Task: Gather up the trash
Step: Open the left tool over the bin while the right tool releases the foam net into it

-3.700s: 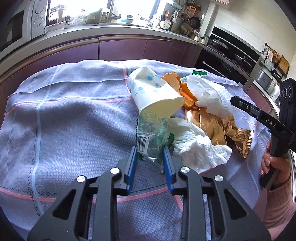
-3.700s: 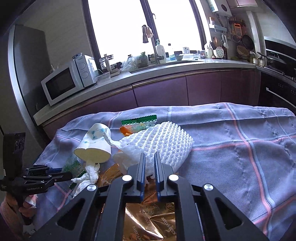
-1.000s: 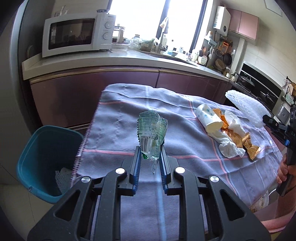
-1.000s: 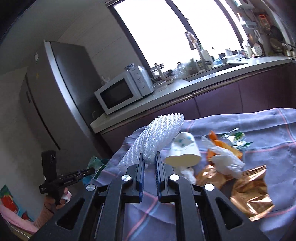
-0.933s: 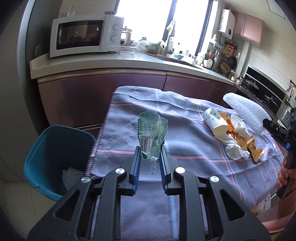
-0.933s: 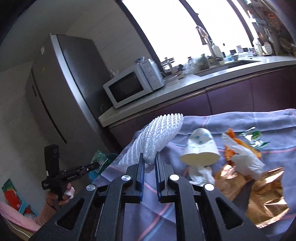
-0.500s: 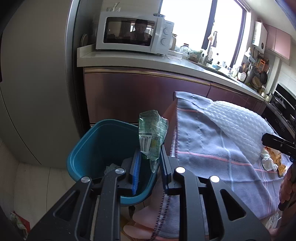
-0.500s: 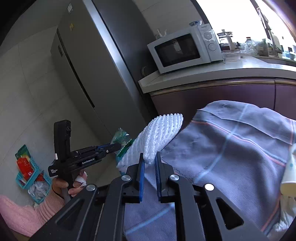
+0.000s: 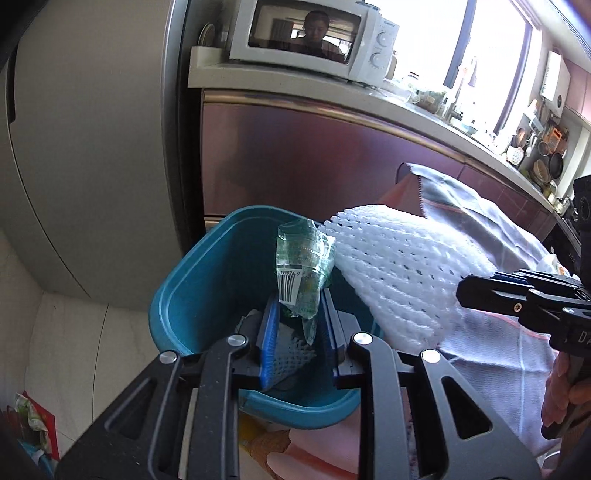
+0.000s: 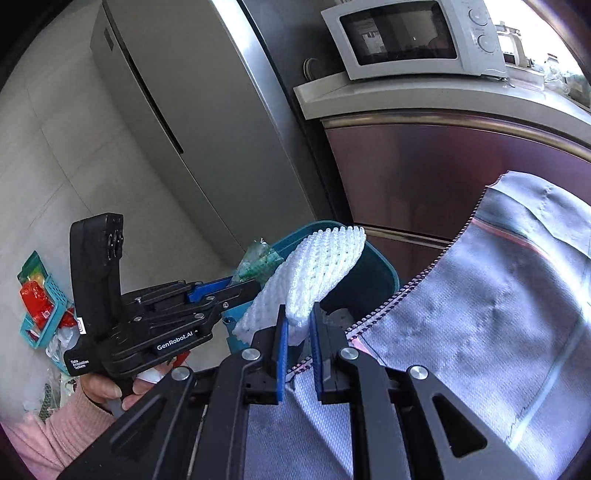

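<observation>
The crumpled green plastic wrapper [image 9: 302, 269], barcode facing my left camera, stands between the blue pads of my left gripper [image 9: 298, 334], directly above the open mouth of the teal trash bin [image 9: 192, 280]. The jaws stand spread, with a clear gap on the left pad's side; the wrapper's lower tail leans toward the right pad, and I cannot tell whether it touches it. In the right wrist view the same wrapper [image 10: 258, 260] pokes up past the tips of my left gripper [image 10: 225, 286], just over the bin's near rim [image 10: 388, 275].

The white foam fruit net [image 10: 317, 273] sits between the blue pads of my right gripper [image 10: 297, 332]. The jaws are parted around its lower end, and I cannot tell from here whether they press it or only frame it. The net's far end hangs over the bin, touching or nearly touching the wrapper; from the left wrist the net [image 9: 399, 273] looks broad, lying right beside the wrapper, with my right gripper [image 9: 517, 295] at its right edge.

Down inside the bin lies another piece of white foam net [image 9: 291, 352]. The bin stands on the floor against the edge of the table, which is covered by a grey-lilac cloth [image 10: 498, 314] with pink stripes. Behind it are maroon cabinet fronts [image 9: 295, 155], a white microwave [image 9: 314, 35] on the counter, and a steel fridge [image 10: 207, 110] to the left.
</observation>
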`<state>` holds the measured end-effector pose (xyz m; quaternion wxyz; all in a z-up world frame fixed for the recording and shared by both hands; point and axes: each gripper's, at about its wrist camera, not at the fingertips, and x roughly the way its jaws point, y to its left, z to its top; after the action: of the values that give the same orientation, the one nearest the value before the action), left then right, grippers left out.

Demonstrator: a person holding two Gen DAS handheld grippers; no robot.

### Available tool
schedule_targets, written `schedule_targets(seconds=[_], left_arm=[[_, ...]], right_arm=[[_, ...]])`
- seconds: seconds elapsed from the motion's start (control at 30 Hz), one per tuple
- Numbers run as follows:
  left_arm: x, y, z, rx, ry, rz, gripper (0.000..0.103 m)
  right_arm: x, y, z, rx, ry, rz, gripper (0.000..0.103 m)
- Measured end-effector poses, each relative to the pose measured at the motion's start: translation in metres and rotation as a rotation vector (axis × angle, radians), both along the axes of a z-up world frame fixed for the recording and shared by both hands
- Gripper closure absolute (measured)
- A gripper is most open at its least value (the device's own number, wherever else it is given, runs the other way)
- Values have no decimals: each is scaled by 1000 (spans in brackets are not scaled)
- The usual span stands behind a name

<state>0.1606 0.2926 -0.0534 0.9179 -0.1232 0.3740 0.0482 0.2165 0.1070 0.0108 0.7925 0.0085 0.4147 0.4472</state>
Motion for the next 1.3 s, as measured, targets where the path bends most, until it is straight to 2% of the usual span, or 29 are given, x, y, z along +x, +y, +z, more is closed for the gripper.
schedule_targets(seconds=[0.33, 0.7, 0.77, 0.9, 1.0, 1.07, 1.13, 1.3], left_arm=[[19, 10, -34, -8, 73, 36, 76], [27, -4, -45, -2, 92, 18, 68], [28, -7, -44, -13, 97, -14, 62], [30, -14, -43, 0, 102, -20, 59], [31, -19, -41, 20, 98, -8, 59], [28, -25, -36, 73, 88, 9, 58], [27, -32, -31, 113, 69, 2, 53], [26, -45, -22, 182, 43, -6, 48]], right_arm=[[16, 21, -22, -86, 52, -8, 79], [14, 0, -24, -56, 57, -38, 75], [11, -5, -21, -46, 52, -39, 75], [5, -16, -17, -29, 43, -48, 73], [-1, -27, -13, -19, 32, -54, 71], [-4, -34, -11, -11, 24, -62, 69], [-7, -41, -8, -4, 14, -69, 68], [-15, -58, -7, 5, 6, -85, 68]])
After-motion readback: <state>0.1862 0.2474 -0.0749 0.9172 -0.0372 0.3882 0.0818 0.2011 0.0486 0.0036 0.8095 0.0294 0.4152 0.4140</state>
